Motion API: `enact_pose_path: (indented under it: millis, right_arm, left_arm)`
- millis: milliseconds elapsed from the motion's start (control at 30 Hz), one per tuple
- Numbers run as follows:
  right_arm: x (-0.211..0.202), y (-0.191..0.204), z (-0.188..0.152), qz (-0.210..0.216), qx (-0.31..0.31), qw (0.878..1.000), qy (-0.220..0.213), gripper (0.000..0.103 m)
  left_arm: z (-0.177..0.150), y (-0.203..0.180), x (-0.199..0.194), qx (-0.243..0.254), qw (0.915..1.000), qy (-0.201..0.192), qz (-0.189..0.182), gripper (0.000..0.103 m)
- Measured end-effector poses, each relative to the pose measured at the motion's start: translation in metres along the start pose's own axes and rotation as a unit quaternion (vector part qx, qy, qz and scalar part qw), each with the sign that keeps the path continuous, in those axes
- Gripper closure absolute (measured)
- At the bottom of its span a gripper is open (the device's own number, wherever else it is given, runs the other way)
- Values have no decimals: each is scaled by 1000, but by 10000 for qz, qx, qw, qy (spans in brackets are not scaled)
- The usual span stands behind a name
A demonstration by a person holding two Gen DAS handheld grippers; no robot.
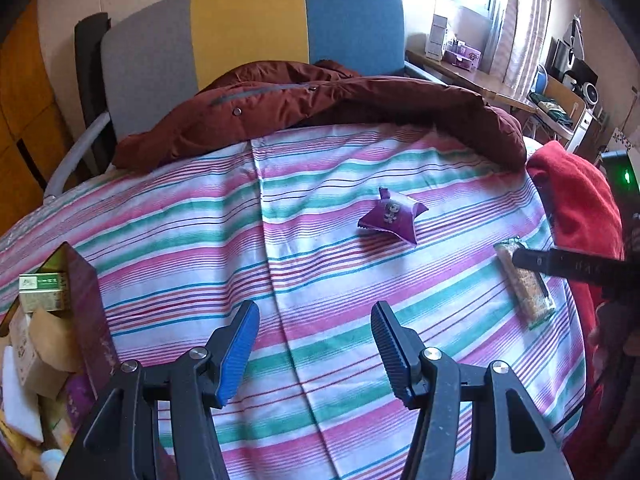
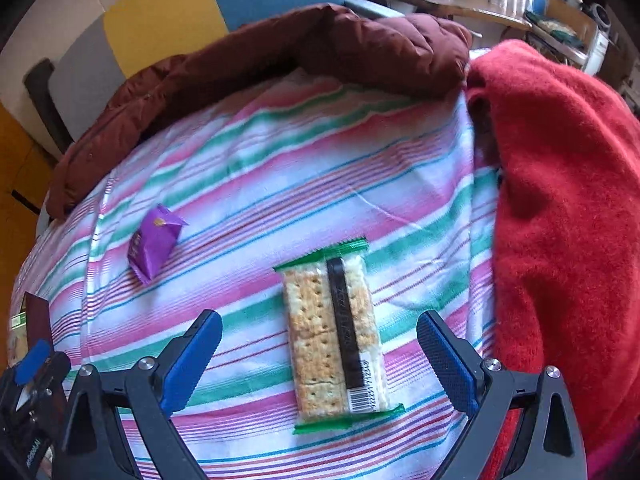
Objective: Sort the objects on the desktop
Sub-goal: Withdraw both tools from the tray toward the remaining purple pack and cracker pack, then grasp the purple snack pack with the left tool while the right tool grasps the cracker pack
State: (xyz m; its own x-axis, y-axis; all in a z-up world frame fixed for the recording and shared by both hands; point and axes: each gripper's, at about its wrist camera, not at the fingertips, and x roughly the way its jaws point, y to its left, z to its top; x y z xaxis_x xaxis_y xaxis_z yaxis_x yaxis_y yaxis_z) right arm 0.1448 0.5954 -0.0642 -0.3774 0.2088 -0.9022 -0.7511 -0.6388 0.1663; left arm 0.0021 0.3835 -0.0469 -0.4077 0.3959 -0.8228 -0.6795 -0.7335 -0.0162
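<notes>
Right gripper point(image 2: 318, 354): released, jaws spread wide, hovering over the cracker pack point(image 2: 338, 336). The pack lies flat on the striped cloth point(image 2: 280, 168), between the two fingers, its long axis running 12 to 6 o'clock, along the gripper's forward line. The jaws would close across its short width, which looks a fair grasp.

Left gripper point(image 1: 314, 346): also released, holding nothing. The purple candy packet point(image 1: 392, 216) lies at its 1 o'clock, well apart; the box of sorted items point(image 1: 86, 300) sits at 9 o'clock.

Judgement: the right hand is clearly nearer the crackers.
</notes>
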Motion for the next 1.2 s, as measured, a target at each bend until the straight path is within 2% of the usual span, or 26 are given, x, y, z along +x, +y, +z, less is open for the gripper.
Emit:
enact_pose_path:
  millis: [100, 300, 433, 500, 567, 733, 833, 1000, 1200]
  right_arm:
    - [1, -3, -1, -6, 38, 10000, 30, 4]
    - [4, -2, -4, -5, -67, 9998, 174, 4]
    - [11, 0, -6, -111, -144, 9992, 346, 15]
    - [14, 0, -7, -192, -145, 9988, 424, 26]
    - [17, -1, -8, -222, -137, 9985, 482, 31]
    - [22, -2, -7, -315, -161, 9979, 550, 31]
    - [24, 2, -9, -426, -292, 9970, 575, 31]
    - [29, 10, -9, -492, -413, 9962, 594, 28]
    - [32, 16, -10, -457, -565, 9955, 605, 19]
  left_arm:
    - [4, 0, 8, -8, 9999, 92, 76, 44]
    - [18, -4, 21, -162, 9995, 179, -209, 44]
    - [30, -20, 31, -46, 9994, 150, -312, 44]
    - [39, -29, 40, 75, 9990, 193, -384, 44]
    - [46, -35, 44, 140, 9986, 142, -481, 44]
    - [68, -53, 54, 396, 9967, -43, -704, 44]
    - [75, -59, 68, 571, 9953, 74, -773, 44]
    - [78, -67, 91, 896, 9939, 243, -601, 44]
    - [80, -68, 116, 895, 9936, 423, -537, 44]
